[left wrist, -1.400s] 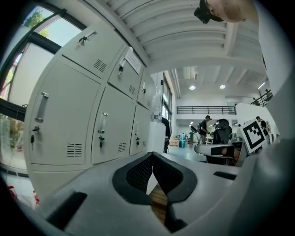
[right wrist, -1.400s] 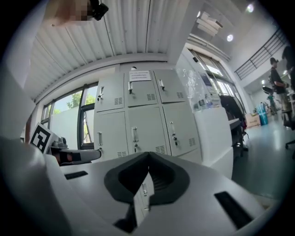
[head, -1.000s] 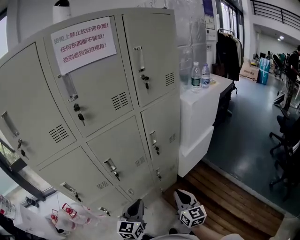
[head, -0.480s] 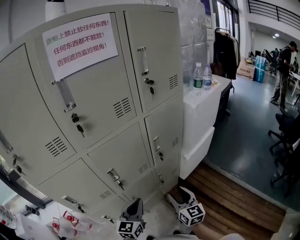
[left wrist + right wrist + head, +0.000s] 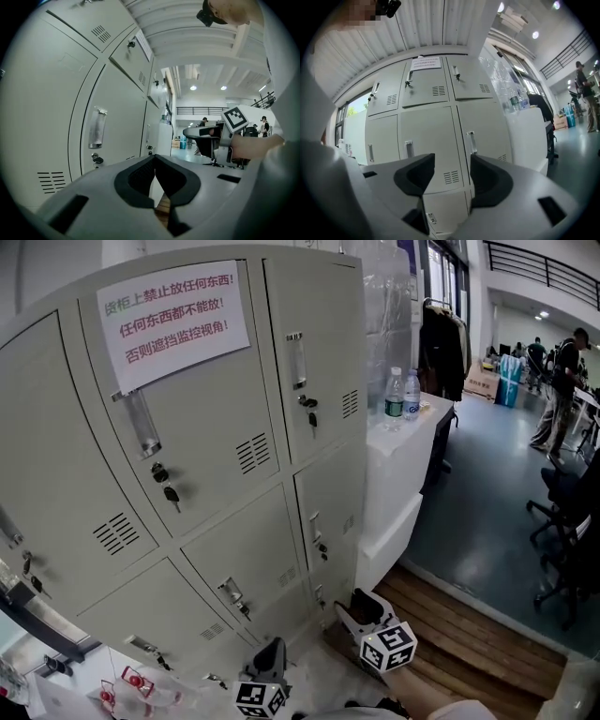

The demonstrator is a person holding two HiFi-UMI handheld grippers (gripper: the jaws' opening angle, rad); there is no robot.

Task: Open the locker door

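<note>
A grey metal locker cabinet (image 5: pixel 216 427) with several doors fills the left of the head view, all doors closed. A white paper sign (image 5: pixel 173 320) is taped on the upper middle door. Each door has a clear handle (image 5: pixel 296 360), and keys (image 5: pixel 167 486) hang in the locks. My left gripper (image 5: pixel 272 651) hangs low before the bottom doors, its jaws shut (image 5: pixel 154 157) on nothing. My right gripper (image 5: pixel 356 607) hangs low by the cabinet's right corner. Its jaws (image 5: pixel 452 164) are opening with nothing between them and face the lockers (image 5: pixel 431 126) from a distance.
A white counter (image 5: pixel 398 474) stands right of the cabinet with two water bottles (image 5: pixel 401 395) on it. Behind it are dark coats on a rack (image 5: pixel 441 343). Black office chairs (image 5: pixel 567 531) and a person (image 5: pixel 562 381) are at the right. Wooden boards (image 5: pixel 469 634) lie underfoot.
The right gripper's jaws have spread apart. The head view has swung slightly, so the cabinet looks more upright and closer. The person at the far right has walked.
</note>
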